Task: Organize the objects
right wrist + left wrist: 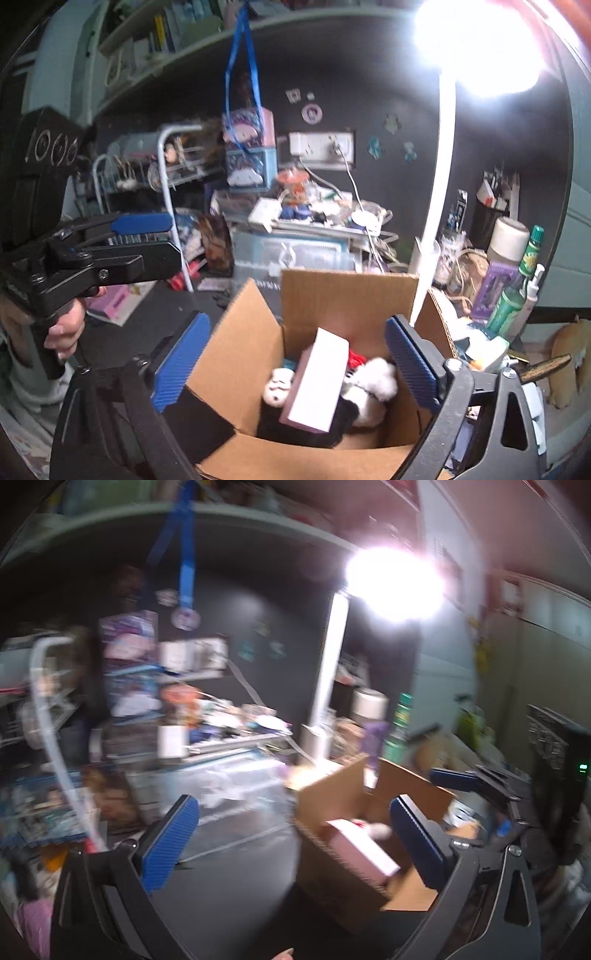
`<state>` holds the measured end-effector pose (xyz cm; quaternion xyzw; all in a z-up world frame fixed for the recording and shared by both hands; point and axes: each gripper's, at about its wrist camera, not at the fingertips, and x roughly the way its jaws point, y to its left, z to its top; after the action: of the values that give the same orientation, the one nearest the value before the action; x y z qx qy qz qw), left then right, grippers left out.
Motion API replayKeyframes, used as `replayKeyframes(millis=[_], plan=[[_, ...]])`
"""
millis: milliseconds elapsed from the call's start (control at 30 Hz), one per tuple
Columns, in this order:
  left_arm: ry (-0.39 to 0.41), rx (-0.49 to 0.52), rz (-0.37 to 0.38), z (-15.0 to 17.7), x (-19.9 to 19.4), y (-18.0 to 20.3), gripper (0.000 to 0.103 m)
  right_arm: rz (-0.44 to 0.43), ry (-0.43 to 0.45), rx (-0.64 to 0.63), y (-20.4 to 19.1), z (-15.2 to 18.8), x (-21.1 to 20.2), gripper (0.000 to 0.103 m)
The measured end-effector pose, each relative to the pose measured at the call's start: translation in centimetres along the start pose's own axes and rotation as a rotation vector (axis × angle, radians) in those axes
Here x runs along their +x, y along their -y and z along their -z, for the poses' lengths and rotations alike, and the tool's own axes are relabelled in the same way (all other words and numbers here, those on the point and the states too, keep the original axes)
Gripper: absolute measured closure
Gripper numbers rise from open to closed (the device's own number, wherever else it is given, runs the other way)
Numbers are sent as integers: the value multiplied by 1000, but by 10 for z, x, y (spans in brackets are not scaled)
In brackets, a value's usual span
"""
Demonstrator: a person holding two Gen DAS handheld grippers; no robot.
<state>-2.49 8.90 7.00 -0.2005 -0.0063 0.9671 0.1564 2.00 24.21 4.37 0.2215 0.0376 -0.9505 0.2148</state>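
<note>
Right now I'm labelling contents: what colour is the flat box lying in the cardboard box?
Pale pink; the flat box shows best in the right wrist view.

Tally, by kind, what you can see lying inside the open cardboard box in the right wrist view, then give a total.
Pink rectangular box: 1
White and black plush toys: at least 1, heap too tangled to separate
Red item: 1, mostly hidden
Total: at least 3 things in the cardboard box
</note>
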Motion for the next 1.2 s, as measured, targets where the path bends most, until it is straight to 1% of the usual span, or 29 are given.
replayKeyframes(millis=[100, 267, 400, 700, 1200], plan=[[39, -37, -88, 8, -13, -7, 0, -10, 54, -8, -7, -1, -7, 6], [80, -96, -180, 20, -30, -19, 0, -36, 128, -8, -14, -3, -14, 4], [77, -113, -219, 26, -35, -24, 0, -31, 145, -17, -17, -2, -13, 2], [53, -112, -258, 29, -34, -27, 0, -41, 135, -12, -21, -1, -9, 1], [27, -117, -251, 32, -27, -32, 0, -31, 125, -28, -25, -1, -5, 1]])
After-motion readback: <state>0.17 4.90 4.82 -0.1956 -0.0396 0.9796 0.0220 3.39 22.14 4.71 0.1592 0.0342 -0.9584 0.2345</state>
